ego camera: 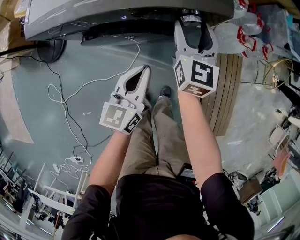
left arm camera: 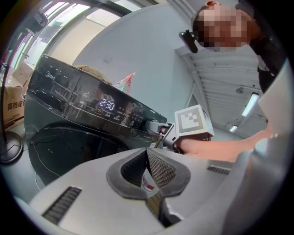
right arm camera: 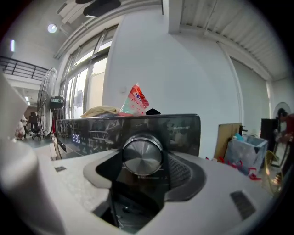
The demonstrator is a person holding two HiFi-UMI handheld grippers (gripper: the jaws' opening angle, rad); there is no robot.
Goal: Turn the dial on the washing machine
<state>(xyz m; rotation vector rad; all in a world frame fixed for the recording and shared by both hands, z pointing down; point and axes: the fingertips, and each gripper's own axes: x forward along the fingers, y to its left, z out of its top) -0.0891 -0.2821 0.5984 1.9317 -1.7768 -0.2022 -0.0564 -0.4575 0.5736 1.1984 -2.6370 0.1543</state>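
Note:
A dark front-loading washing machine (ego camera: 117, 14) runs along the top of the head view, and its panel display (left arm camera: 107, 104) is lit. The round metal dial (right arm camera: 142, 156) fills the middle of the right gripper view, with a pad pressed against each side of it. My right gripper (ego camera: 191, 19) is up against the panel, shut on that dial; the left gripper view shows it there too (left arm camera: 161, 130). My left gripper (ego camera: 143, 70) hangs lower and to the left, away from the machine. Its pads (left arm camera: 158, 167) meet at the tip with nothing between them.
White cables (ego camera: 70, 98) trail across the grey floor, with a fan base (ego camera: 49, 49) at the left. A wooden panel (ego camera: 229, 93) and bagged bottles (ego camera: 248, 33) stand to the machine's right. A pink packet (right arm camera: 136, 101) and a folded cloth (right arm camera: 98, 111) lie on top of the machine.

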